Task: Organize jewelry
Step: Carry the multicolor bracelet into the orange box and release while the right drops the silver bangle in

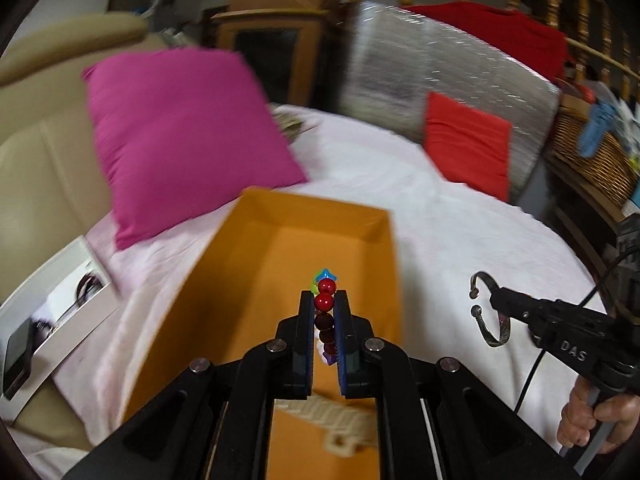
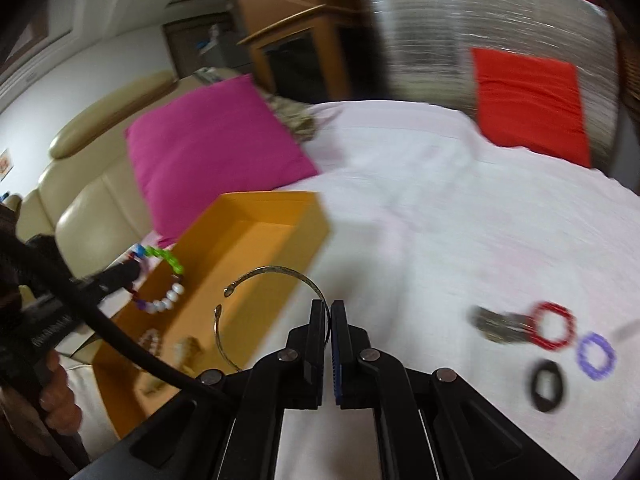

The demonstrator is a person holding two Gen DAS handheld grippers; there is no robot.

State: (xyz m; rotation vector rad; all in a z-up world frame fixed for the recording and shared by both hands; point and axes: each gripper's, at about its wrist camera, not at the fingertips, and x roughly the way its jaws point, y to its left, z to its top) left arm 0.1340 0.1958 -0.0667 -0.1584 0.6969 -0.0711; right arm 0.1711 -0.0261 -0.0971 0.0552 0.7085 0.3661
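Left claw (image 1: 324, 300) pinched tight on beaded bracelet (image 1: 325, 300) (red beads between pads, blue-green pieces past tips, white and purple beads hanging), held above orange box (image 1: 256, 264). Right claw (image 2: 330, 310) pressed together on thin metal cuff bangle (image 2: 276, 270), its open loop hanging over box's near right edge. Box sits on bed with white sheet (image 2: 420, 200); pale jewelry inside, blurred. Red ring (image 2: 552, 326), purple ring (image 2: 596, 356), black ring (image 2: 546, 386) lie on sheet, right. Writing: "DAS" (image 1: 573, 347) on right claw body.
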